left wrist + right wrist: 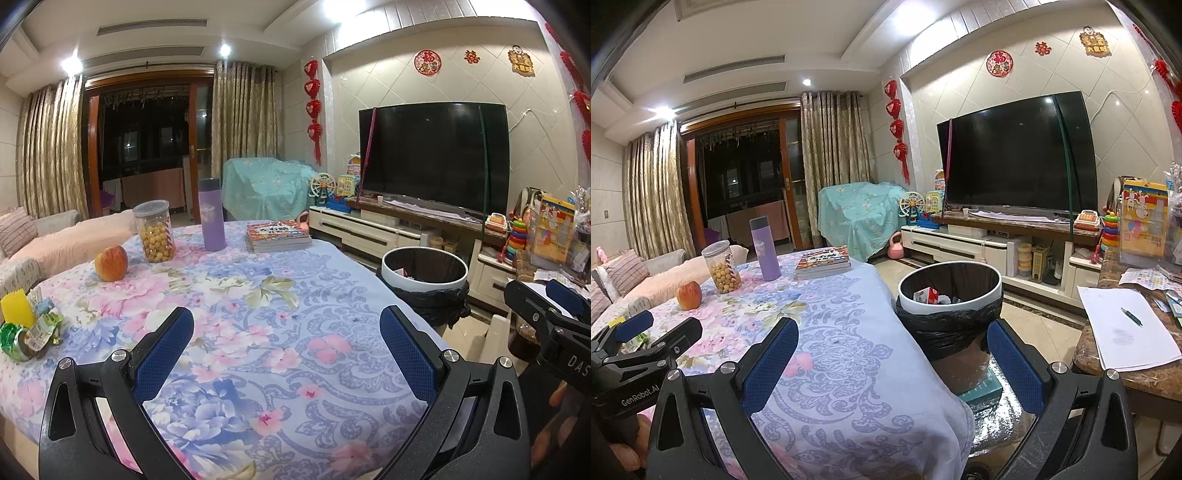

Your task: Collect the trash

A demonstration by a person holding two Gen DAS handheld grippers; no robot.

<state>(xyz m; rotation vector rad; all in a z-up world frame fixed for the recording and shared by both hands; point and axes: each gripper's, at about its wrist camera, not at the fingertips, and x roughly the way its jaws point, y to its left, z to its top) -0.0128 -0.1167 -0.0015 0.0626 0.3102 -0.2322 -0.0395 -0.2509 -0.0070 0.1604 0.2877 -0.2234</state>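
Observation:
A pile of crumpled snack wrappers lies at the table's left edge, green and yellow, left of my left gripper. That gripper is open and empty above the floral tablecloth. A bin with a white rim and black liner stands off the table's right side. In the right wrist view the bin holds a red-and-white carton and other scraps. My right gripper is open and empty, near the table's right edge, just before the bin. The left gripper's side shows at the left there.
On the table stand an apple, a jar of yellow balls, a purple flask and a stack of books. A TV unit is behind the bin. A marble side table with papers and a pen is at the right.

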